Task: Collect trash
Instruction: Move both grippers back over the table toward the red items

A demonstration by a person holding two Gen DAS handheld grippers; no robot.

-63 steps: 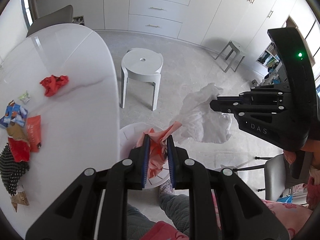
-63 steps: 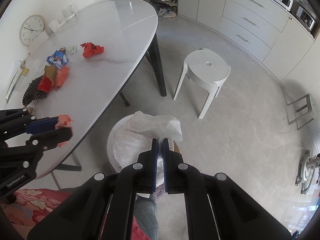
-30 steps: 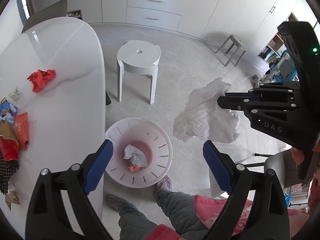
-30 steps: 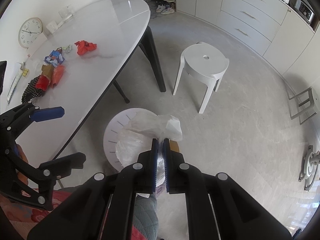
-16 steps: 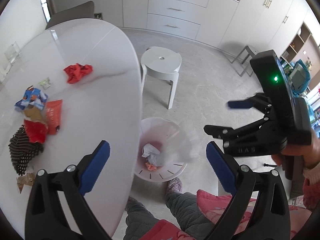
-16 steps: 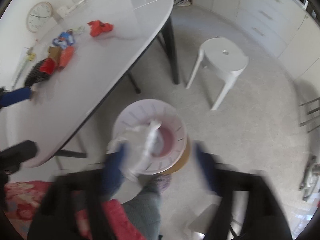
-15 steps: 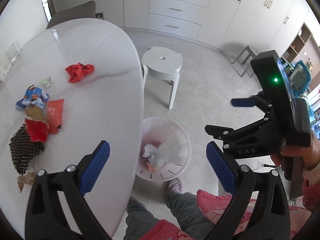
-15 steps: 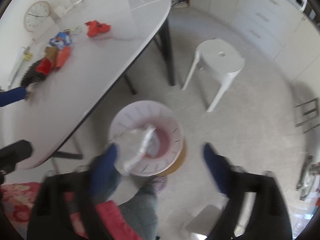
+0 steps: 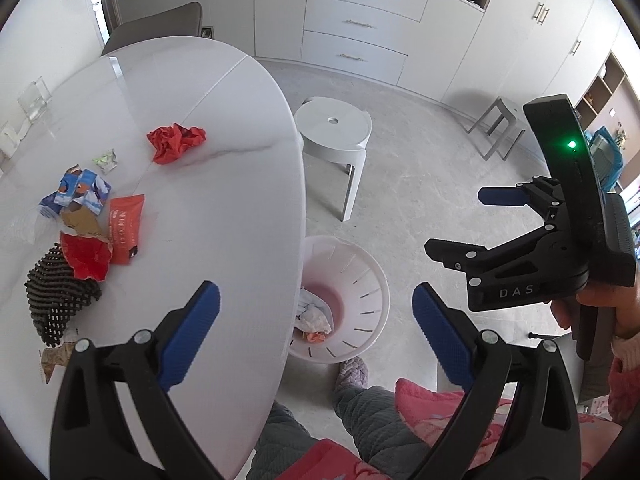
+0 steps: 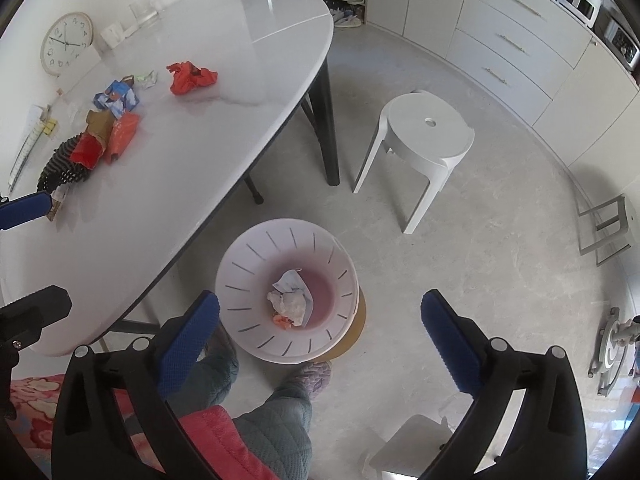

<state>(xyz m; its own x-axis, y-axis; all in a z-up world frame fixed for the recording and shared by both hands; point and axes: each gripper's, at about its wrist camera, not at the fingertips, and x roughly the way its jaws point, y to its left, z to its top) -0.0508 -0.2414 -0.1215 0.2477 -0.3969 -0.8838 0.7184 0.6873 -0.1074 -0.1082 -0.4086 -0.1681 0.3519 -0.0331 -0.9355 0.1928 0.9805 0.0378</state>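
Both grippers are spread wide and hold nothing: the left gripper [image 9: 316,320] hangs over the desk edge, and the right gripper [image 10: 320,326] hangs over the floor, directly above one pale pink trash bin [image 10: 256,272] seen just past its fingers at 12 o'clock. In the left wrist view the right gripper shows at 3 o'clock, printed "DAS", with one green light lit on its body. The bin stands on the floor beside the white oval desk [image 9: 224,208], its near rim hidden by the desk edge in the left view; inside lie one crumpled white wad [image 10: 290,298] and an orange scrap [image 10: 282,320], their makeup hard to tell. On the desk, toward 10 o'clock from the left gripper, the remaining trash sits in a loose cluster: one crumpled red paper [image 9: 175,141] apart from the rest, one small green-white wrapper [image 9: 106,159], one blue-and-white carton [image 9: 78,196], one orange packet [image 9: 125,226] with unreadable print, one torn red piece [image 9: 85,257], and one black mesh sleeve [image 9: 58,292]. One white stool [image 10: 426,136] stands at 1 o'clock beyond the bin. One wall clock [image 10: 66,43] leans at the desk's far side.
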